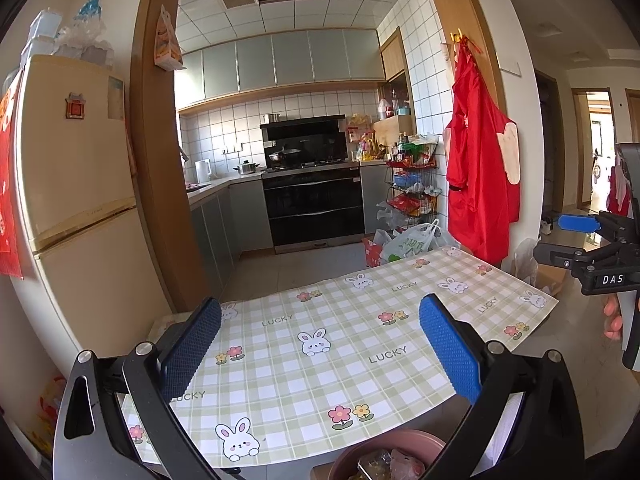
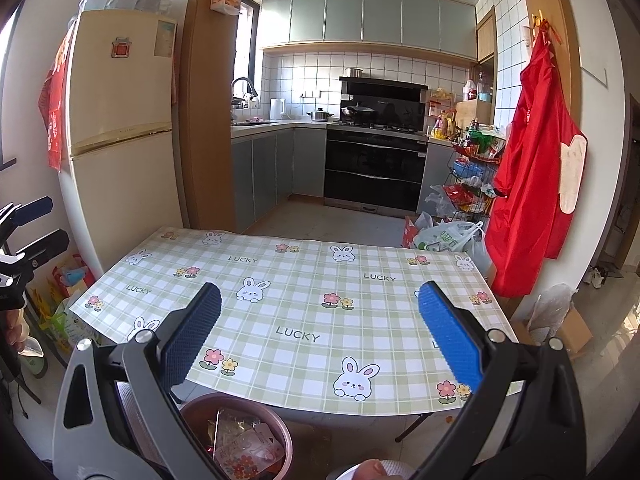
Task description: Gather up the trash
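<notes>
Left: tall cream two-door fridge point(image 2: 120, 120)
Right wall: red fabric apron point(image 2: 532, 168) hanging
Back: black glass-fronted oven point(image 2: 374, 168); steel lidded pot point(image 2: 319, 115); white electric kettle point(image 2: 277, 109)

glossy plastic tablecloth point(image 2: 304, 320), pink plastic bin point(image 2: 276, 432).

Left wrist view: above the near left edge of the worktop point(image 1: 320, 344), facing across it into the kitchen, bin point(image 1: 384, 452) close at the bottom right. Right wrist view: same heading from further right, bin point(image 2: 240, 436) at the bottom left. Both share the worktop, fridge point(image 1: 76, 184), stove point(image 2: 376, 152) and red apron point(image 1: 480, 160); each catches the other hand-held gripper at its frame edge.
</notes>
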`<state>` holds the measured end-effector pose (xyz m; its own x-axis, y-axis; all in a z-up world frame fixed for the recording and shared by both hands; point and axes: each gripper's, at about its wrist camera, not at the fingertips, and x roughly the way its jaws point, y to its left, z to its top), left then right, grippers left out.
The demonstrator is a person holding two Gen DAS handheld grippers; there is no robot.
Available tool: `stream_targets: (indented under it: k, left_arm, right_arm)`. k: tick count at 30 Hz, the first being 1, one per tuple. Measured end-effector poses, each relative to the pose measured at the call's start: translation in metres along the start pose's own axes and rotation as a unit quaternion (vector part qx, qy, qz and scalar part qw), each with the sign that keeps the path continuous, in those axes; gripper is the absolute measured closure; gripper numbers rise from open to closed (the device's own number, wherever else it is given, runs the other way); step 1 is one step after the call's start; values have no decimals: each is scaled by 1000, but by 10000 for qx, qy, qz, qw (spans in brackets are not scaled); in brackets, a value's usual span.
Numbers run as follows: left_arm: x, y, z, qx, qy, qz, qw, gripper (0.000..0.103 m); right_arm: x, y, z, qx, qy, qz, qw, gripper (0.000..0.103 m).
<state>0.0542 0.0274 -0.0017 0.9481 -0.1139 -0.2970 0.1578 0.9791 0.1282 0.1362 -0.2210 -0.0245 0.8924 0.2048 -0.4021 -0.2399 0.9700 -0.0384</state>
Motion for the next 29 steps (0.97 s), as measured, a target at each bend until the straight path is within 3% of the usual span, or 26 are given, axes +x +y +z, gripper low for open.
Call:
stream_targets:
  k: [19,29]
  left_arm:
    - [1,-2,-7,64,41,-74,9999,6]
    - [8,6,-12,-133,196,38,9997,6]
  right_arm:
    - [4,-1,-4,4,102,36,9999,6]
    - [12,1,-8,26,203,64,9998,6]
